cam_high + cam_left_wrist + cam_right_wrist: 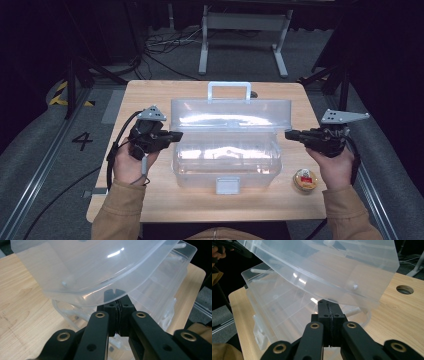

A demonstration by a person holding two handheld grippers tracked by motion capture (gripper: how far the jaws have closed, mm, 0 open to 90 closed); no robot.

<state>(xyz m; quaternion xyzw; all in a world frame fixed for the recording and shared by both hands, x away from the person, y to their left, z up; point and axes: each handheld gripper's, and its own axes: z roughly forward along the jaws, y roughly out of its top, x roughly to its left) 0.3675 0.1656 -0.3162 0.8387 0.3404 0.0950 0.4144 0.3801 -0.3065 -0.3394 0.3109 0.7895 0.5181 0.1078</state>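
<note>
Obscuring both tongs' tips: half-raised clear lid (230, 115) of box (226, 165).

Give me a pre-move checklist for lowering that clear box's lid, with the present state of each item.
1. Left claw shut, tips at the lid's left edge: ok.
2. Right claw shut, tips at the lid's right edge: ok.
3. Lid raised and tilted over the clear box: ok.
4. Whether either claw actually pinches the lid: cannot tell.
5. Front latch hanging free: ok.
6. Small round container on the table, apart from the box: ok.
</note>
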